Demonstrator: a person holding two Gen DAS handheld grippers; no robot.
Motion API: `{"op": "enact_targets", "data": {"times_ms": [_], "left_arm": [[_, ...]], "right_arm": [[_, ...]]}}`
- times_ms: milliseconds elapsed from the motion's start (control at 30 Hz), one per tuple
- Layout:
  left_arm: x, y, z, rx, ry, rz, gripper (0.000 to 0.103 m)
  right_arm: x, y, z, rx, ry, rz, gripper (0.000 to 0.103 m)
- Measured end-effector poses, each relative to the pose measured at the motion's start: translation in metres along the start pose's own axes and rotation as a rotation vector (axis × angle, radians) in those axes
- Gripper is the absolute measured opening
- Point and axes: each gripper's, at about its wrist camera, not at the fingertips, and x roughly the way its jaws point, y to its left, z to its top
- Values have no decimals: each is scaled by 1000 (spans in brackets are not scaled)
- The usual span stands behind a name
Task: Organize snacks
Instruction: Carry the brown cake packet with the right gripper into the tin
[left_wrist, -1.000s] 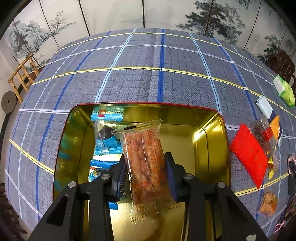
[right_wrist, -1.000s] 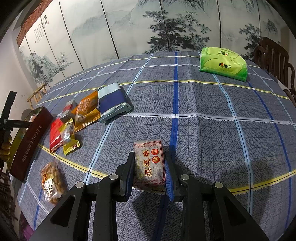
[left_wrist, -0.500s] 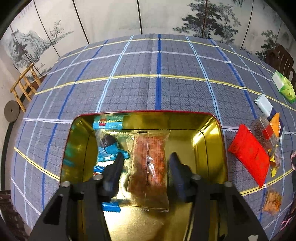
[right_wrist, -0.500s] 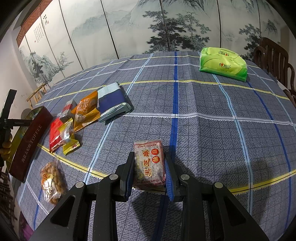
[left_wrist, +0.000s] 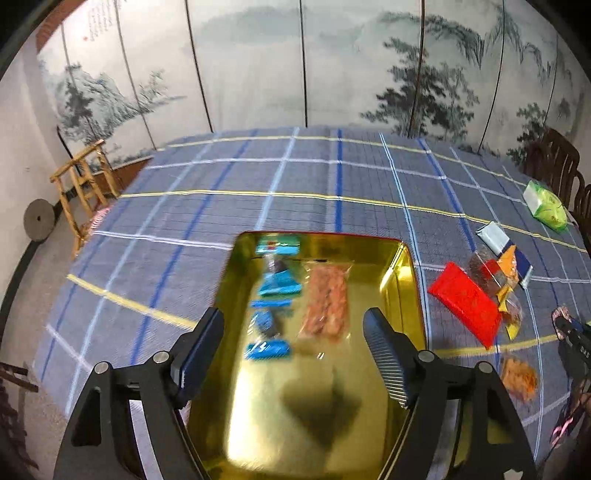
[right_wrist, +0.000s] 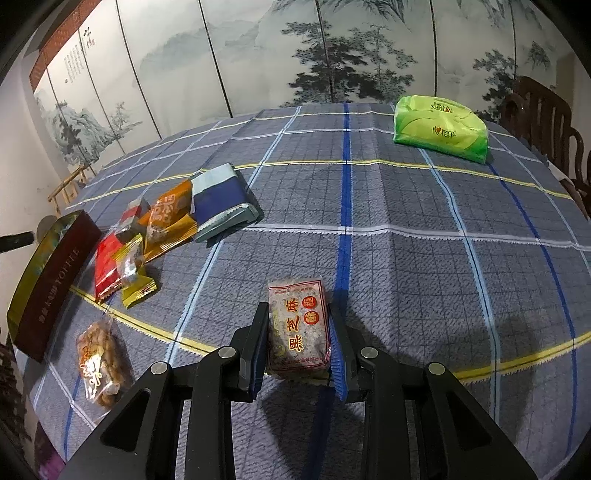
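Observation:
My left gripper (left_wrist: 295, 354) is open and empty above the gold tin (left_wrist: 402, 280). An orange snack packet (left_wrist: 327, 302) lies flat inside the tin beside several blue-wrapped sweets (left_wrist: 277, 286). My right gripper (right_wrist: 298, 343) is shut on a black sesame cake packet (right_wrist: 298, 328), held just above the checked tablecloth (right_wrist: 406, 258). The tin also shows at the left edge of the right wrist view (right_wrist: 48, 273), dark red outside with "TOFFEE" on its wall.
Loose snacks lie between the tin and my right gripper: a red packet (right_wrist: 107, 266), a yellow sweet (right_wrist: 135, 273), an orange packet (right_wrist: 168, 218), a blue and white packet (right_wrist: 219, 203) and a clear nut bag (right_wrist: 99, 362). A green tissue pack (right_wrist: 439, 127) sits far right.
My left gripper opened and let the orange packet drop flat into the tin, then drew back and up. My right gripper stayed still, shut on the sesame cake packet.

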Motion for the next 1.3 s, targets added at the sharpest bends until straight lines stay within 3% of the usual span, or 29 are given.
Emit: {"op": "enact_targets", "data": {"times_ms": [267,733,1133,1300], "left_arm": [[-43,19,-48,-49,-30,26,75],[-73,24,-90,-53,-31,-21,75],[-74,33,-96,-47,-48,17,75],[-69,37,-96,-44,-46,42,76]], "right_arm": [[-24,37,8,-32,-39,62,30],[-44,198,38,-248,-72,293,30],[11,296,61,-326,28,403,30],[44,327,69,-362,74,392,30]]}}
